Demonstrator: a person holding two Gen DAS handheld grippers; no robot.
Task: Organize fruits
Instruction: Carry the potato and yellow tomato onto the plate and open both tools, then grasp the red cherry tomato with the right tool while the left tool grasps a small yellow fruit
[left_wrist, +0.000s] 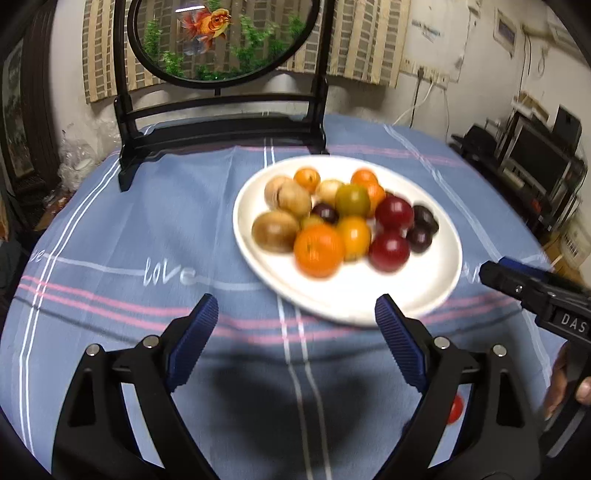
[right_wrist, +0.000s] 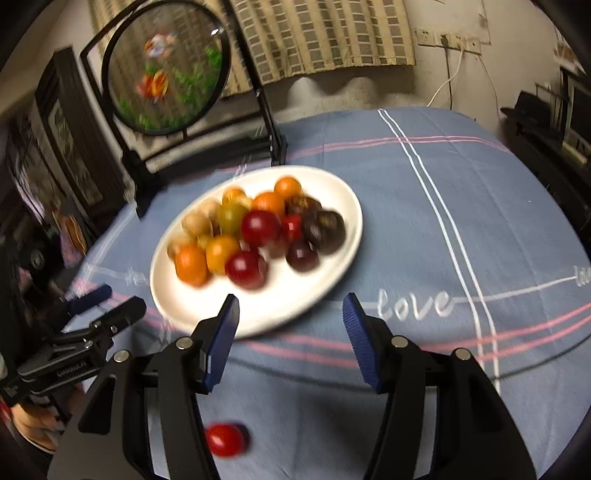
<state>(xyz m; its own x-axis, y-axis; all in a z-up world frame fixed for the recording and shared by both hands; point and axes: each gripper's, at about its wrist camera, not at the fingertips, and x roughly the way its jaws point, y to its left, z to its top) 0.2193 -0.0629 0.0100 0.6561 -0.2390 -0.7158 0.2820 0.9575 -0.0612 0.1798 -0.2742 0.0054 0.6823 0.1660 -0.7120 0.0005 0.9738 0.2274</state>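
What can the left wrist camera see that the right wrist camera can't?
Only the left view shows the goldfish sharply, plus the open left claw close up. Only the right view shows the whole small red fruit lying on the tablecloth, and the open right claw close up. Both show the white plate piled with fruits.

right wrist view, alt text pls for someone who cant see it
A white plate piled with orange, red, brown and dark purple fruits sits on a blue striped tablecloth. The open right gripper points at it; one small red fruit lies loose below.
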